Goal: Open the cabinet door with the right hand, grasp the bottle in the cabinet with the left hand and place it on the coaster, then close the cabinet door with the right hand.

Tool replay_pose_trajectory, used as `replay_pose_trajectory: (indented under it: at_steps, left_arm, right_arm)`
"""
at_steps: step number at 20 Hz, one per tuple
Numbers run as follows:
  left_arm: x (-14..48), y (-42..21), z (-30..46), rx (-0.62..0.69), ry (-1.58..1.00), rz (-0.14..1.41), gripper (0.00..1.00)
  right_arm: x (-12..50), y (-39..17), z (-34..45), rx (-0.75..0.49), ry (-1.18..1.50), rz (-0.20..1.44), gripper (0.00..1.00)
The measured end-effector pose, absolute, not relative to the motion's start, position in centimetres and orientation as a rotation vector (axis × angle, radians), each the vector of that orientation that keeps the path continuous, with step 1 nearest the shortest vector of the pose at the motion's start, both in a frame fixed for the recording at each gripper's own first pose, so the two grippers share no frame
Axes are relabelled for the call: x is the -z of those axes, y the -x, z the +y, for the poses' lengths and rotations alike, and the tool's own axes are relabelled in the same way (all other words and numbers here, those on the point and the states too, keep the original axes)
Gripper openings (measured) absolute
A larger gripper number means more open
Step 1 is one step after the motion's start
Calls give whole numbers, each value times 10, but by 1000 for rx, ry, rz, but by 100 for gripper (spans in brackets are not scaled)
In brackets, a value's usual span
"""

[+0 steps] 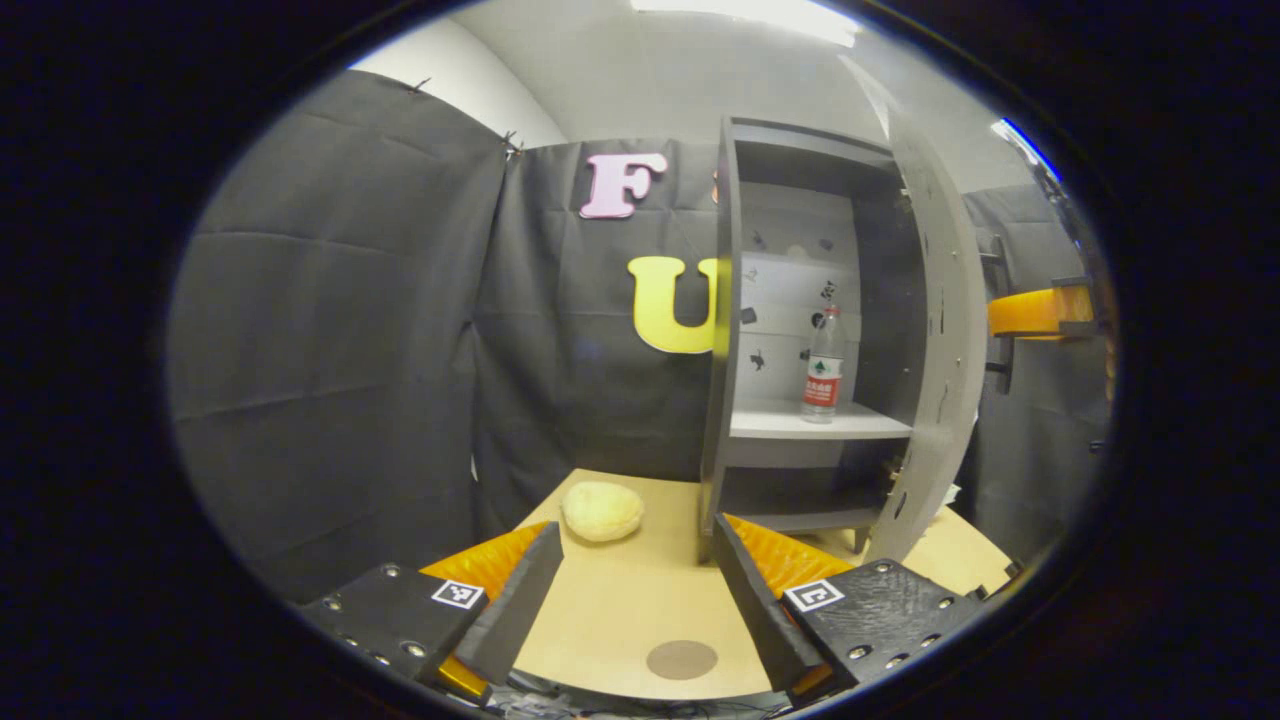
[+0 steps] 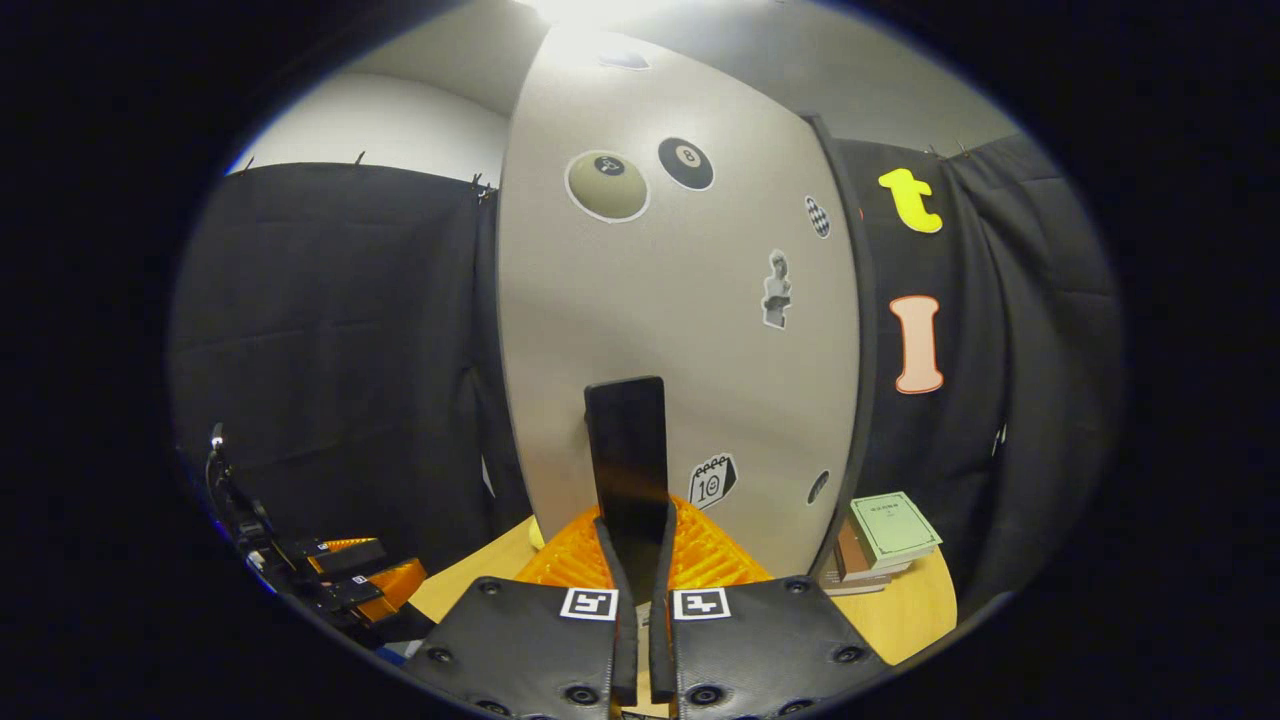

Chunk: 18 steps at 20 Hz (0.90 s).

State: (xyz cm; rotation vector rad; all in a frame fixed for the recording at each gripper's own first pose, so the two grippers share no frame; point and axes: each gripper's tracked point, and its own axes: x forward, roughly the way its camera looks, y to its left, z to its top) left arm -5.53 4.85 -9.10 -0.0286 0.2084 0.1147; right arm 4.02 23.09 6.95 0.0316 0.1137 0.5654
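Now the right gripper [image 2: 632,560] has its fingers pressed narrow on the handle [image 2: 627,450] of the open door [image 2: 680,300]. Left gripper [image 1: 640,580], fingers wide, hovers over the counter [image 1: 620,600] near the coaster [image 1: 681,659]; the bottle [image 1: 822,365] stands upright on the cabinet [image 1: 800,300] shelf.

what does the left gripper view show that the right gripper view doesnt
Left gripper view: the cabinet's inside with the bottle upright on a shelf, a round coaster and a pale lump on the table, and the left gripper open.
Right gripper view: the right gripper shut on the door handle, stickers on the door's outer face, and stacked books.
Both: the open cabinet door, the table.
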Motion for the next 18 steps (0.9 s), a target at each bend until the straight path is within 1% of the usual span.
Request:
replay_pose_trajectory:
  at_steps: [2,3,4,5,6,7,8,9,11,12,13,14,15,16,17,18]
  left_arm:
    - [87,46,37,-81,23,205,89]
    - [89,45,31,-68,21,205,89]
    - [90,42,26,-56,21,207,89]
    - [93,37,21,-43,22,211,89]
    - [94,35,16,-31,23,214,89]
    - [95,32,10,-18,25,216,89]
    - [96,29,4,-5,27,219,89]
    - [98,26,0,8,26,223,89]
    - [100,22,-8,29,18,227,89]
    - [101,20,-12,38,14,230,89]
    - [101,20,-14,48,12,231,89]
    - [101,19,-18,57,11,231,93]
    - [102,17,-23,63,10,232,89]
    - [103,17,-26,70,11,234,93]
    - [104,15,-29,78,12,235,89]
    - [104,15,-31,84,13,238,93]
  right_arm:
    - [-69,-37,219,-527,-43,129,6]
    - [-69,-38,213,-508,-40,130,2]
    - [-69,-38,207,-489,-38,128,2]
    - [-69,-38,201,-468,-39,129,6]
    - [-68,-37,194,-447,-41,129,6]
    - [-68,-35,187,-425,-42,128,2]
    - [-69,-33,179,-404,-43,126,6]
    - [-69,-32,169,-382,-42,124,6]
    - [-69,-34,146,-333,-43,116,1]
    - [-68,-34,134,-309,-52,115,5]
    - [-66,-38,124,-286,-66,116,1]
    - [-66,-39,112,-265,-81,111,5]
    - [-67,-40,101,-246,-95,106,5]
    - [-67,-43,89,-224,-104,94,5]
    - [-66,-45,78,-198,-105,83,4]
    - [-66,-45,69,-183,-101,74,4]
